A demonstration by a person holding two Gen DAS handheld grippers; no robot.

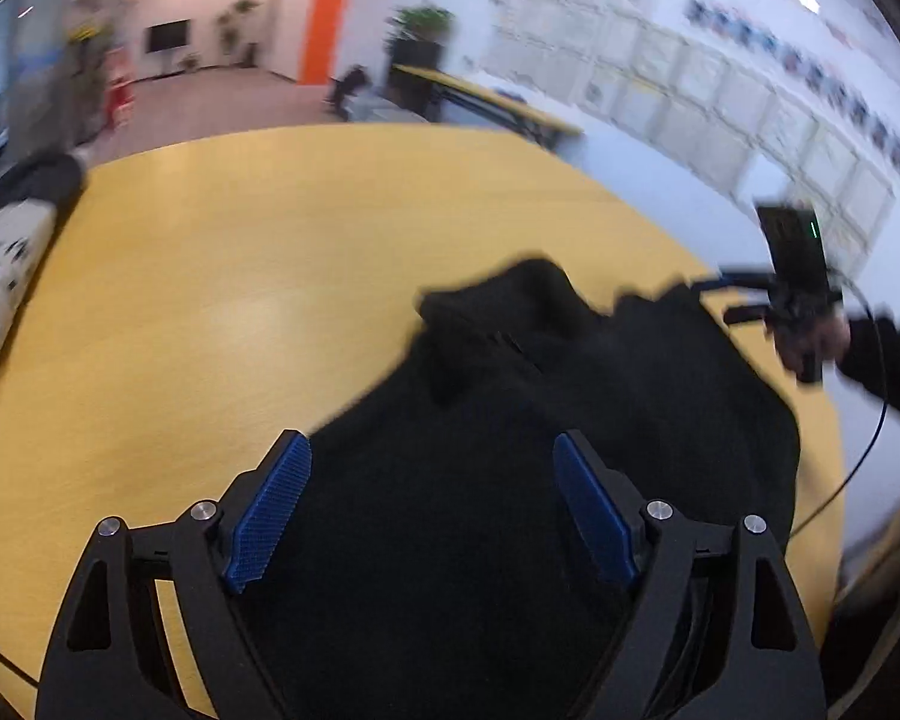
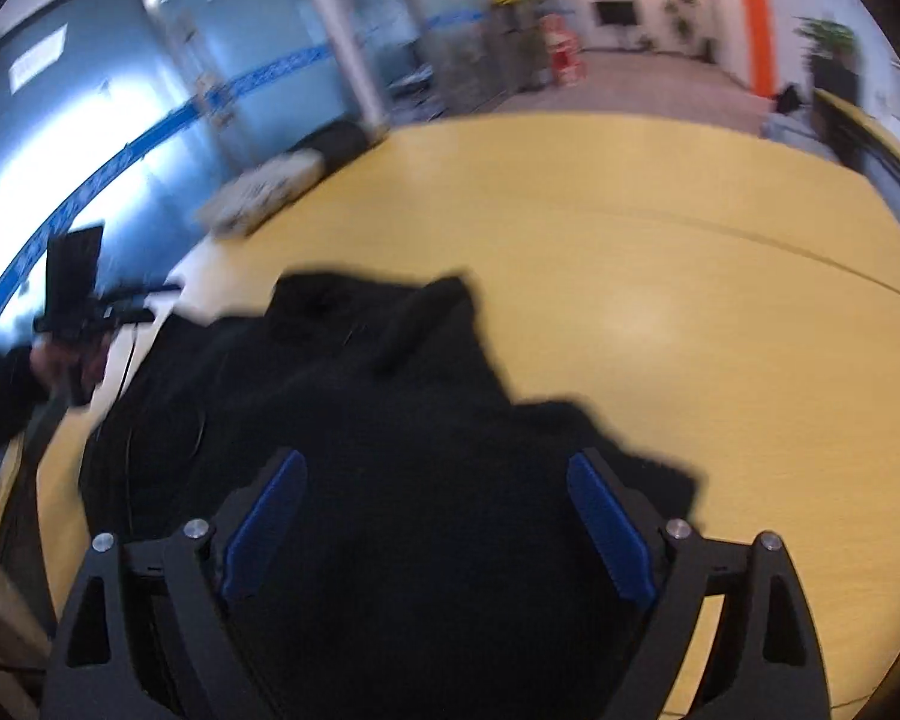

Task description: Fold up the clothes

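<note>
A black garment (image 1: 570,396) lies bunched on the yellow table (image 1: 240,252), near its front edge. My left gripper (image 1: 432,450) is open above the garment's near left part, with blue pads (image 1: 270,510) spread wide and nothing between them. The right gripper (image 1: 744,300) shows at the garment's far right edge in the left wrist view. In the right wrist view the garment (image 2: 402,420) fills the lower middle. My right gripper (image 2: 438,468) is open above it and holds nothing. The left gripper (image 2: 144,300) shows at the garment's left side there.
A white patterned cloth (image 1: 0,276) and a dark cloth (image 1: 36,180) lie at the table's far left edge. The white cloth also shows in the right wrist view (image 2: 264,192). A cable (image 1: 858,456) hangs from the right gripper. Another table (image 1: 486,96) stands behind.
</note>
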